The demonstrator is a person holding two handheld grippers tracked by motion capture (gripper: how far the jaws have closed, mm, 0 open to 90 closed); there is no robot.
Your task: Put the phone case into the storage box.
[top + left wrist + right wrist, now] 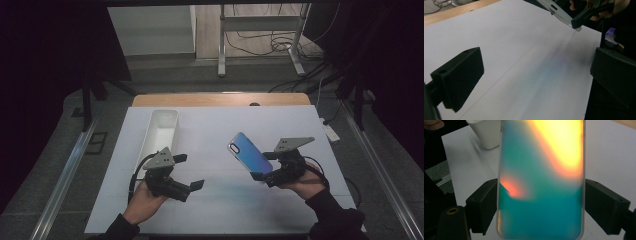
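Fingers of right gripper pinch phone case above tabletop; left gripper fingers spread, w/ nothing between.

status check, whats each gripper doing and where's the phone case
Right gripper shut on phone case, held tilted above the table. Left gripper open, nothing between its jaws. White bin at far left; nothing in the way.
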